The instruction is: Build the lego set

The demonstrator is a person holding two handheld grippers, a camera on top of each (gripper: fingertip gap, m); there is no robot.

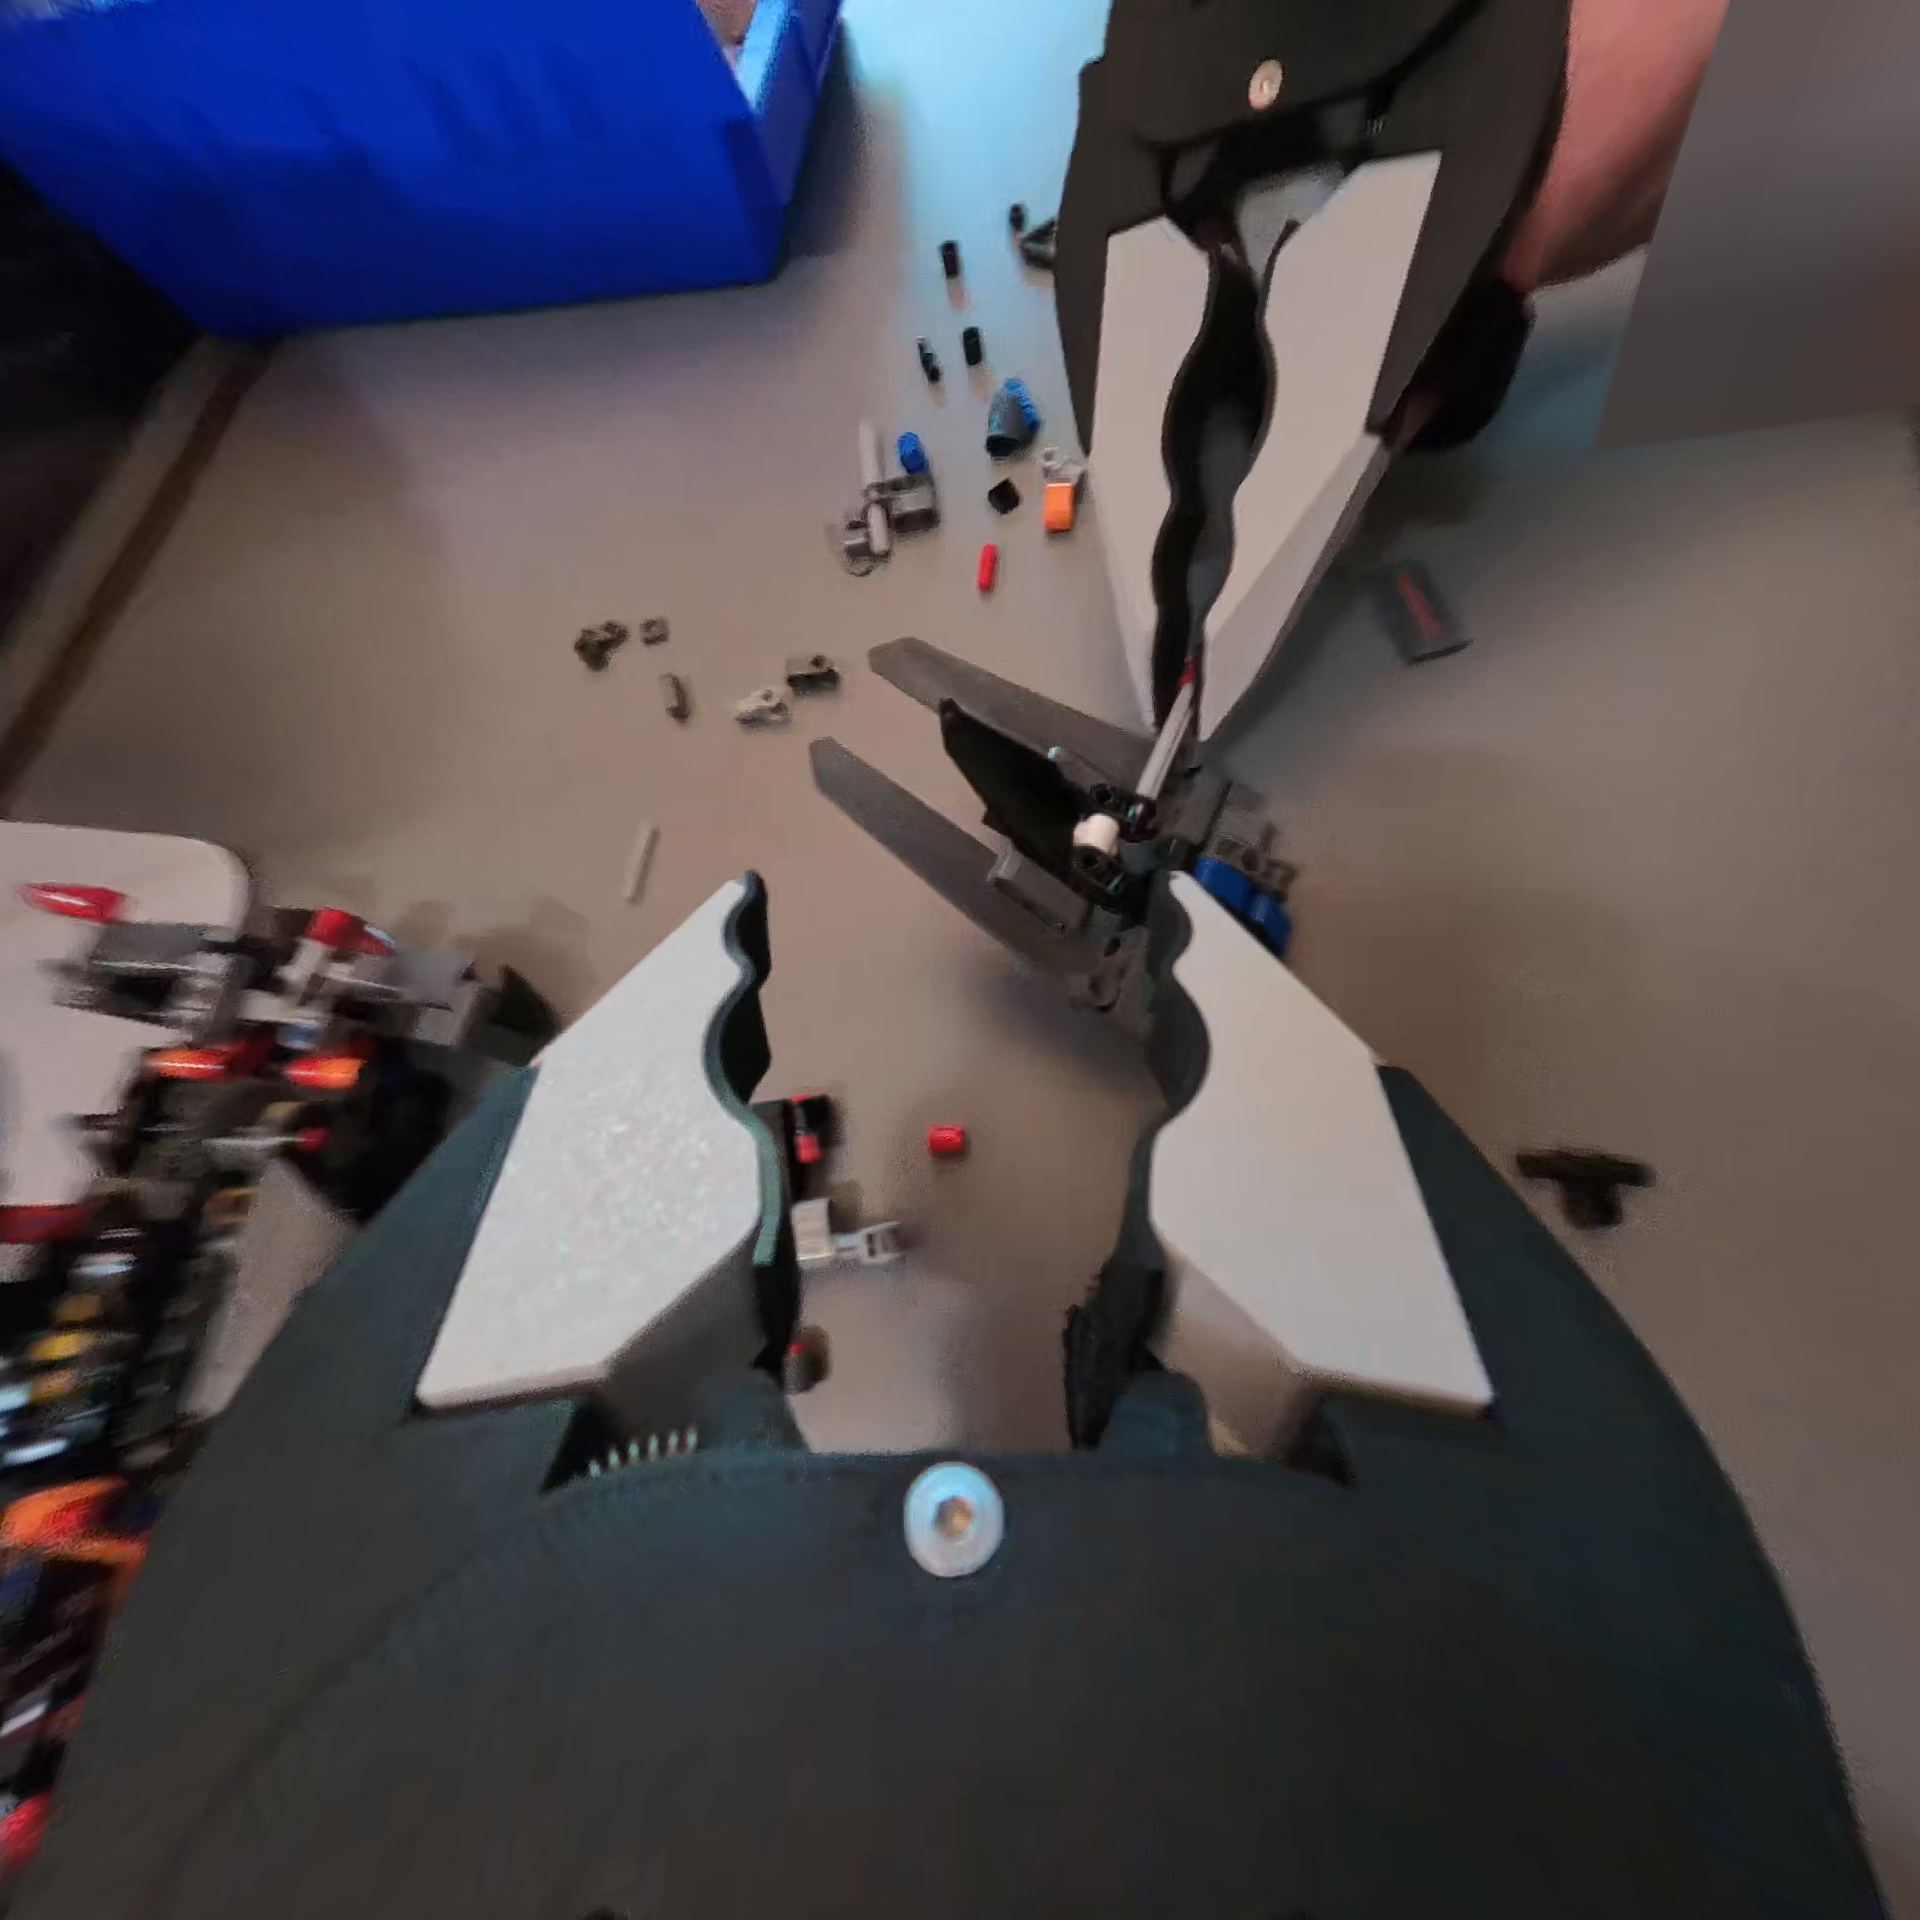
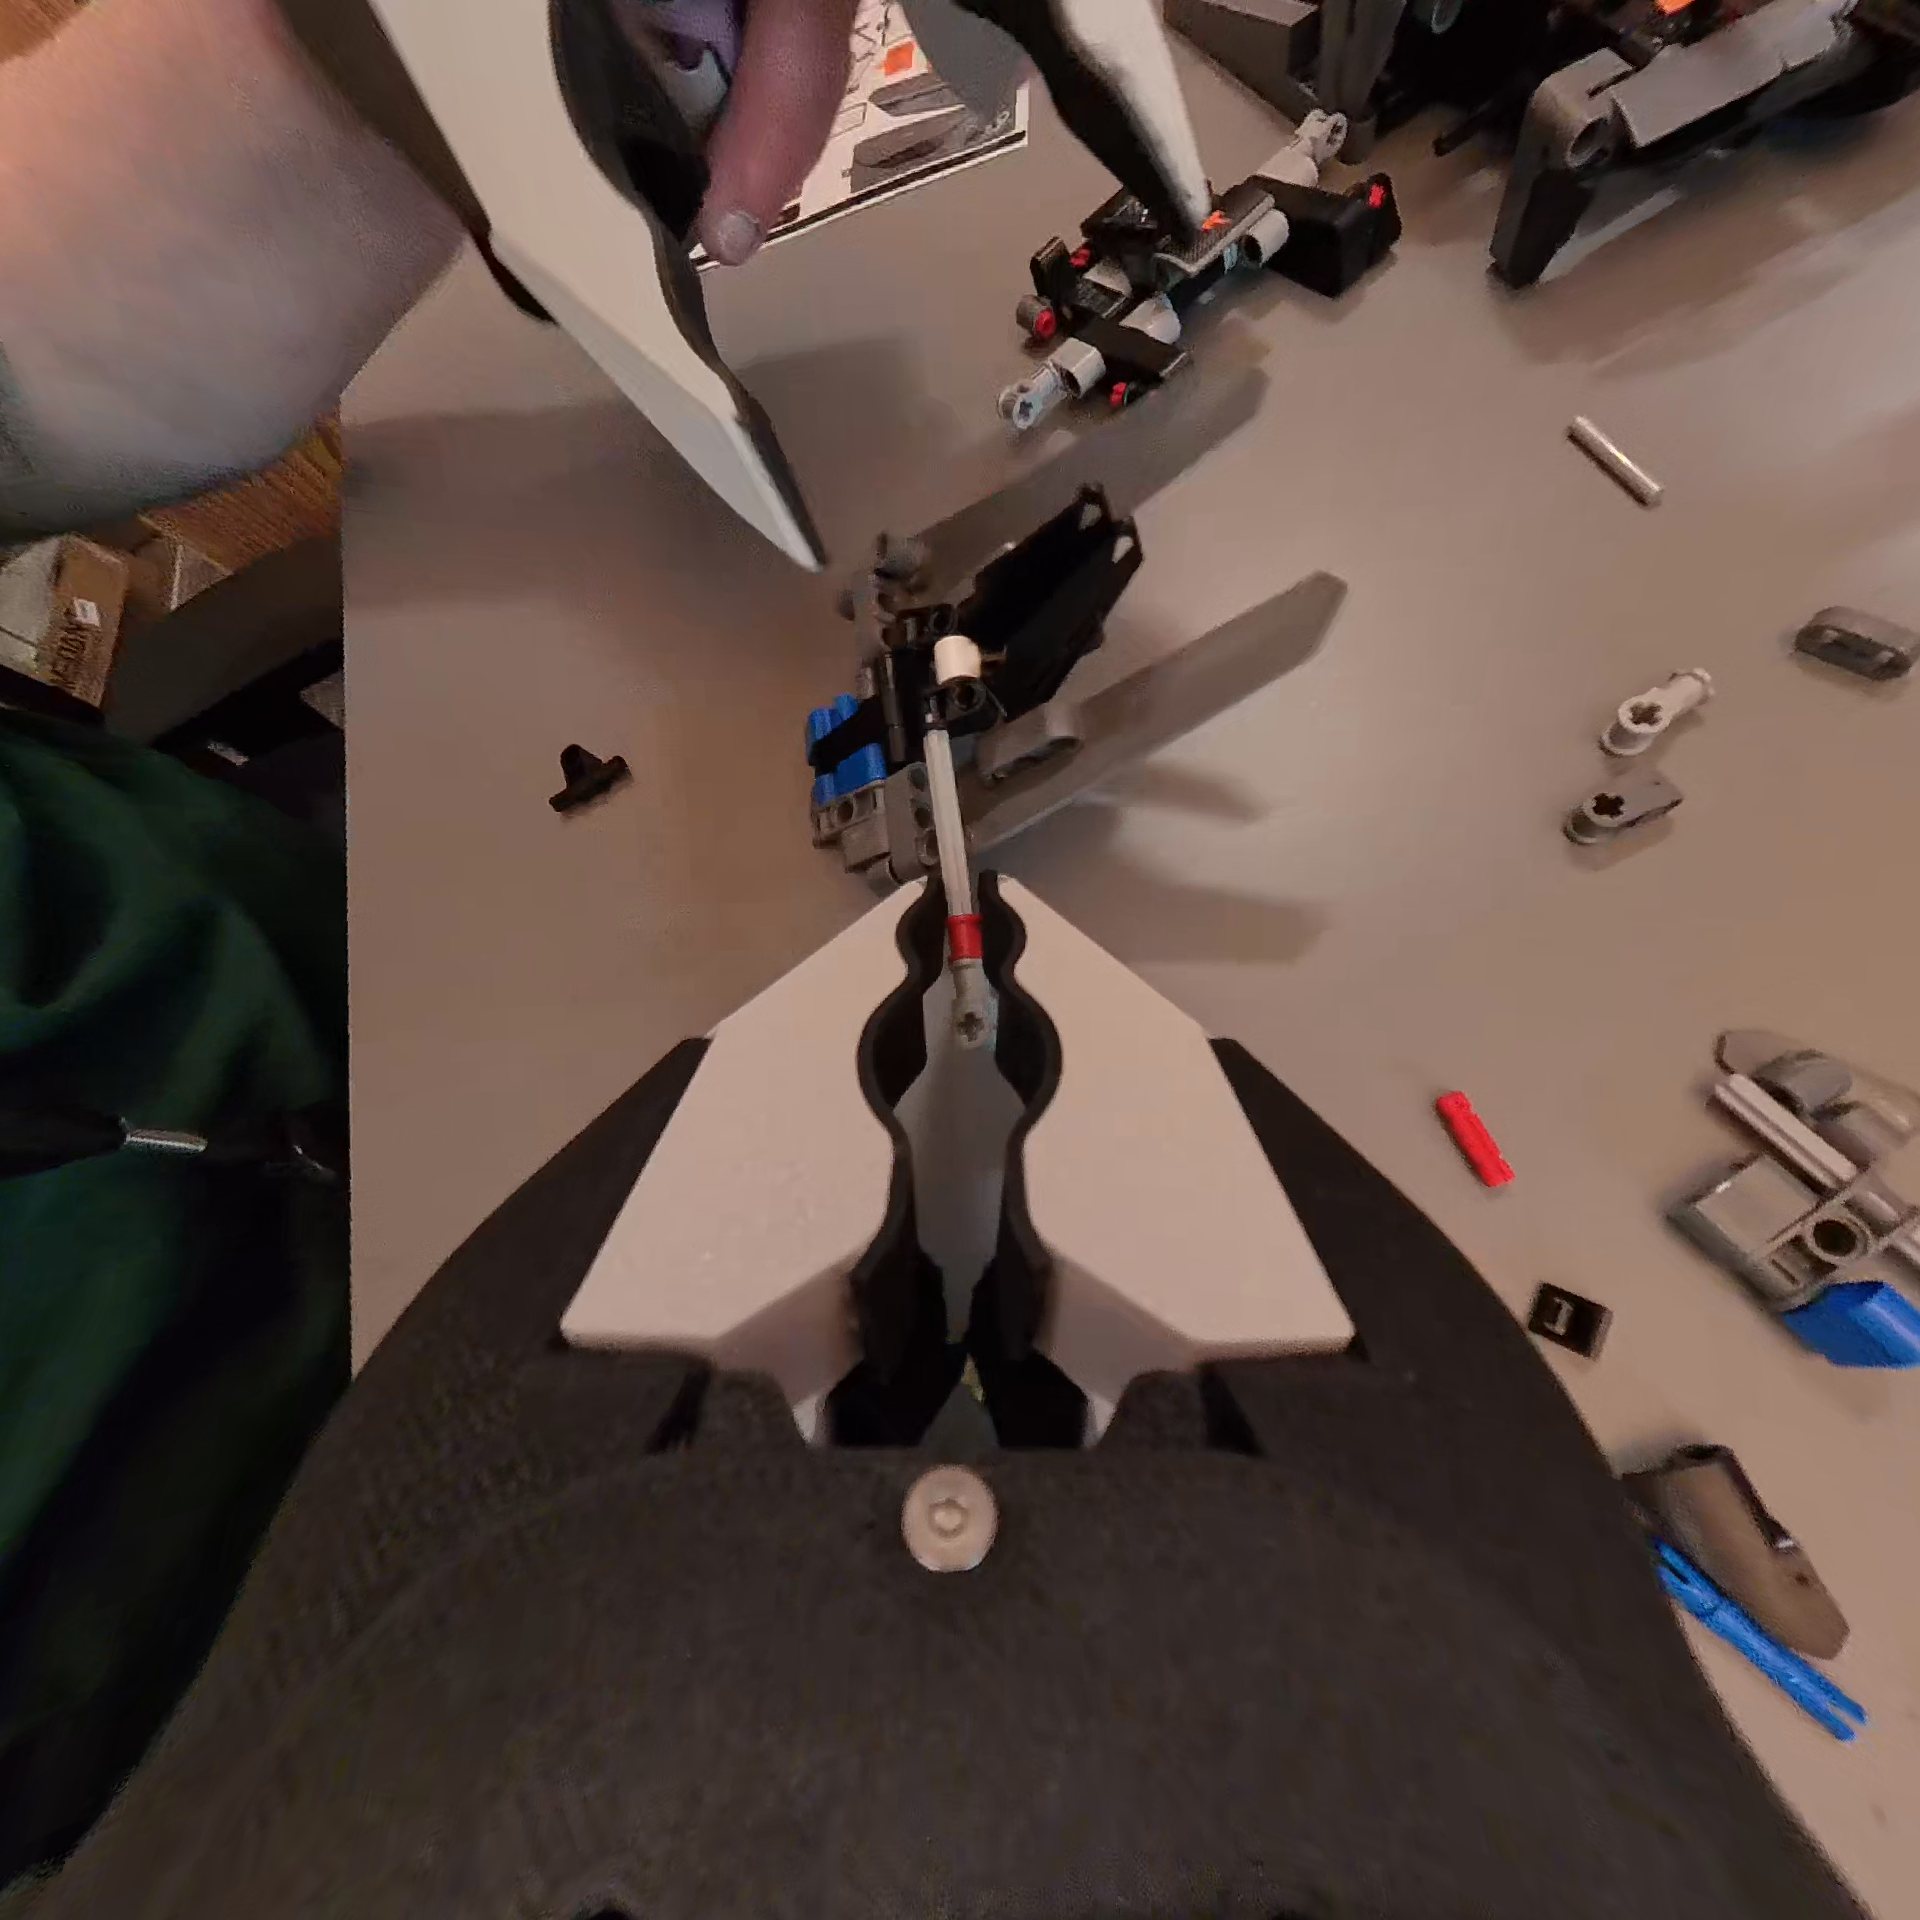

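Observation:
A small lego sub-assembly [image 1: 1023, 800] of black and grey beams, blue pins and two long dark grey blades lies on the grey table; it also shows in the right wrist view [image 2: 1039, 613]. My right gripper [image 2: 956, 883] is shut on a light grey axle [image 2: 951, 821] with a red bush. The axle's far end meets the sub-assembly by a white bush [image 2: 954, 660]. My left gripper [image 1: 966, 904] is open and empty. Its right fingertip [image 1: 1195, 914] is close beside the sub-assembly's blue end; I cannot tell if it touches.
A blue box [image 1: 416, 156] stands at the back. A large, blurred lego model [image 1: 208, 1091] is at the left. Loose parts lie scattered [image 1: 904, 499]. A second small assembly [image 2: 1299, 234], a booklet [image 2: 914, 114], a red pin [image 2: 1473, 1138] and the table's left edge [image 2: 348, 831] show. My right gripper's tips are some 9 cm from the red pin [image 2: 1473, 1138]. It is also in sight in the left wrist view [image 1: 990, 561].

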